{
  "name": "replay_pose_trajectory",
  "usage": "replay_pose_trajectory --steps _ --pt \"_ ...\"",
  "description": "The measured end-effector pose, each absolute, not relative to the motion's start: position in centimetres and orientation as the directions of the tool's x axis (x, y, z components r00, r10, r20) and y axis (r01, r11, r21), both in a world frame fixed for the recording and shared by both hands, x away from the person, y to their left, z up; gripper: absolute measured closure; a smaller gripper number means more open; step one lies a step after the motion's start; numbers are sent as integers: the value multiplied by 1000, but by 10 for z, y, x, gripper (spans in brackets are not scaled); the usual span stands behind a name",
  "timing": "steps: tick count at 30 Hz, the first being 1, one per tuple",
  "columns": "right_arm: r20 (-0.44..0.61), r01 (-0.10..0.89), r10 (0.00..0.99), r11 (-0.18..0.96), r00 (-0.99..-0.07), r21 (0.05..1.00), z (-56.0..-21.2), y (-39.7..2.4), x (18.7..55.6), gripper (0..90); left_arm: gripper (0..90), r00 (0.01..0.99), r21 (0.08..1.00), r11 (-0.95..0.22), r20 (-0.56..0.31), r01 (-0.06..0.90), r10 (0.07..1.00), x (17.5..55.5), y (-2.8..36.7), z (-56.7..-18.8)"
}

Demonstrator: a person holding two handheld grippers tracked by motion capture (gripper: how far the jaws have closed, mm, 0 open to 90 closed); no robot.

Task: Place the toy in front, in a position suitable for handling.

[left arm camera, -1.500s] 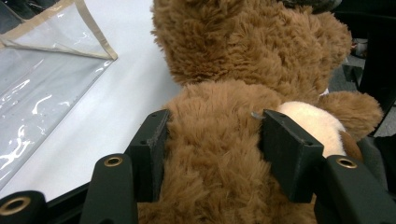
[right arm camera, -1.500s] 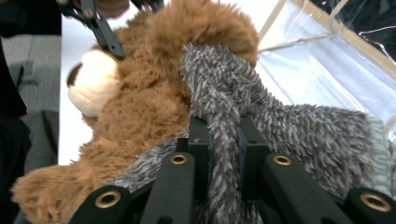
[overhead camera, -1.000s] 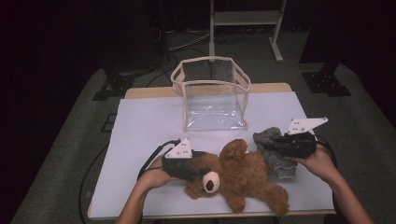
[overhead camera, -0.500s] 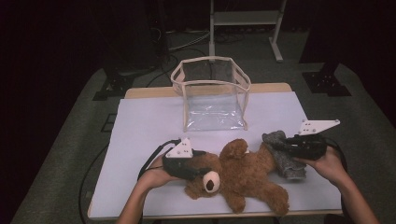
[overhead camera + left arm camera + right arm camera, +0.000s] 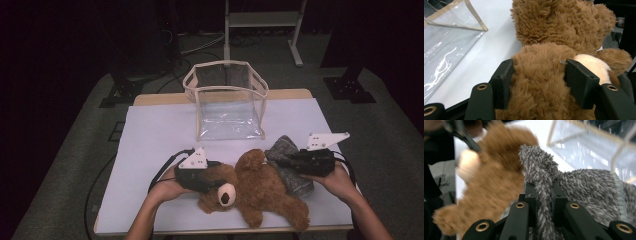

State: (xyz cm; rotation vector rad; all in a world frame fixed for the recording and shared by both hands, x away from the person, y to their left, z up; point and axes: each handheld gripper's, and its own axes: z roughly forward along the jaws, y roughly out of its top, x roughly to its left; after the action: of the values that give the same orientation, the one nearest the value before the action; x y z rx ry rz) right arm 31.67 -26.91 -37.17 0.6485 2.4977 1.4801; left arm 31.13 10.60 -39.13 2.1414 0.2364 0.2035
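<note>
Two grippers are working at the lower half of the high view, over a counter [image 5: 150, 135] covered in a pale sheet. Lying across the lower middle of that frame is a brown teddy bear [image 5: 255, 192], head toward the left, legs trailing to the lower right. The left gripper [image 5: 212, 179] is reaching in from the lower left and is clamping the bear's head; in the left gripper view the black jaws are pressing into the fur on both sides of the head, with the cream muzzle showing just past the right-hand jaw, and the jaws have just been easing slightly apart around it. The right gripper [image 5: 280, 162] is sitting at the right of the high view, narrowly closed on a fuzzy grey cloth [image 5: 287, 150] that is lying just beside the bear and touching it. In the right gripper view a fold of that cloth is being pinched between the two jaws at the bottom centre. Standing upright behind both, at the upper middle of the high view, is a clear plastic bag [image 5: 227, 102] with beige trim, its top open.
</note>
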Motion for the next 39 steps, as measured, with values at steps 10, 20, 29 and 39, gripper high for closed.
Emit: replay_pose_trajectory --steps 10,20,29,39 --pt "-47 132 324 507 -945 852 -338 -207 314 792 403 966 833 -546 65 85 249 309 105 -390" --pt "-60 154 325 592 -944 791 -347 -196 326 791 401 968 832 -548 63 84 244 310 104 -390" --pt "-50 131 289 575 -956 808 -346 -181 322 791 401 967 834 -545 63 85 247 309 105 -390" --pt "-37 144 304 551 -952 822 -343 -190 319 789 401 968 835 -542 55 89 244 311 105 -391"
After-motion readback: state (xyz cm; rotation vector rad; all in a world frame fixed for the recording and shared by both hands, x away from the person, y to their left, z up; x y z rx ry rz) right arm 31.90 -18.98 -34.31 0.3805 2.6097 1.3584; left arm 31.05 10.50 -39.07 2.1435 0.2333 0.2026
